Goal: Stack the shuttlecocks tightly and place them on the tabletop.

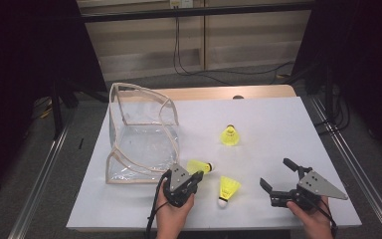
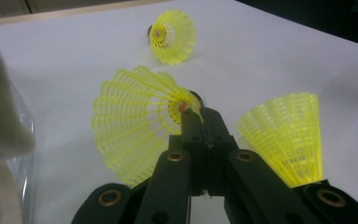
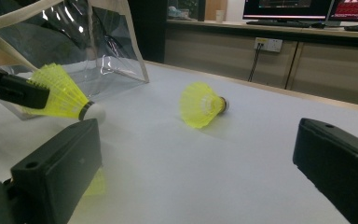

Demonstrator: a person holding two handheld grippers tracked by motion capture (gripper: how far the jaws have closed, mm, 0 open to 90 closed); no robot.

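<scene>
A white tabletop (image 1: 278, 129) with a pale wooden edge at its far side stands on grey flooring between metal rails, and beyond it run wood-panelled cabinets with dangling black cables; the right gripper view also catches lit monitors on a counter behind. At the tabletop's left sits a clear plastic bag (image 1: 142, 134), boxy and crinkled, trimmed with cream fabric binding, its mouth gaping; whether anything lies inside cannot be told. Three shuttlecocks of bright yellow plastic mesh, ribbed and flared into cones, lie across the surface. The left tongs (image 1: 198, 175) are pressed together, pinching the skirt rim of the held shuttlecock (image 2: 135, 123), just beside the bag's near corner, its cork pointing away from the tongs. A second shuttlecock (image 1: 227, 188) lies close to the right of it, cork toward the person, and a third shuttlecock (image 1: 230, 135) rests farther back near mid-table. The right tongs (image 1: 276, 174) are spread wide and hold nothing, well apart from the others.
</scene>
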